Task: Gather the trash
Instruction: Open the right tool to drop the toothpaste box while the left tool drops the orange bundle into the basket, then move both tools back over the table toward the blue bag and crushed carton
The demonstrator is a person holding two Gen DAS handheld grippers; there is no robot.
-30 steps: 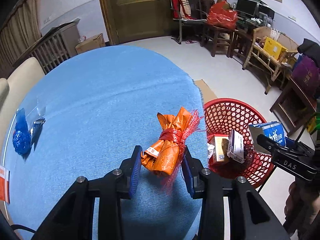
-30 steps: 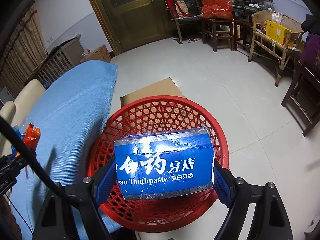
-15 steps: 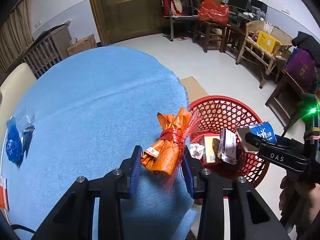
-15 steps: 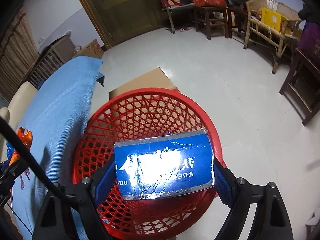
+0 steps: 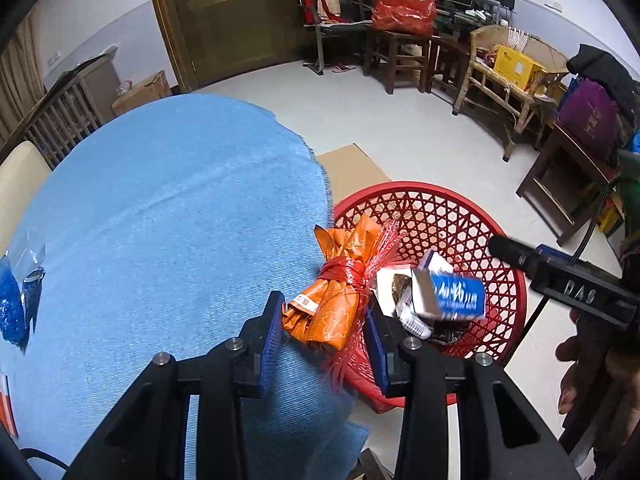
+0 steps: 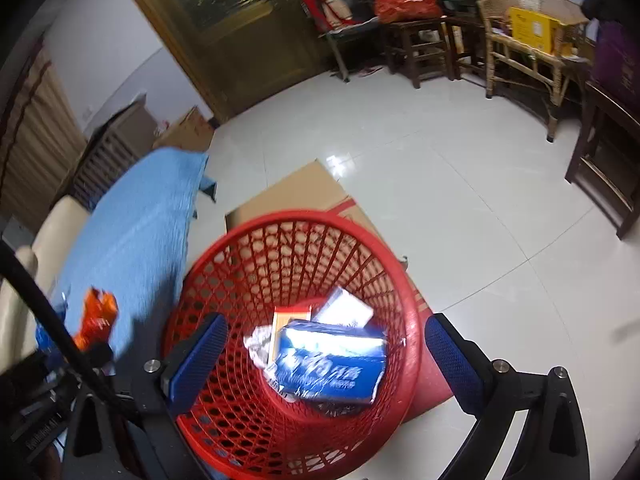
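Crinkly orange wrapper bundle [image 5: 334, 300], light and soft, clenched in your left gripper [image 5: 326, 334].
Right gripper [image 6: 326, 354] has just spread, releasing the blue toothpaste box [image 6: 332, 362] into the red basket [image 6: 208, 280].

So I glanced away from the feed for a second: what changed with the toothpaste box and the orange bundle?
The right gripper has just been opening its jaws and has let go of the blue toothpaste box, which now lies in the red basket. The left gripper has carried the orange bundle off the blue tablecloth towards the basket, still clamped on it.
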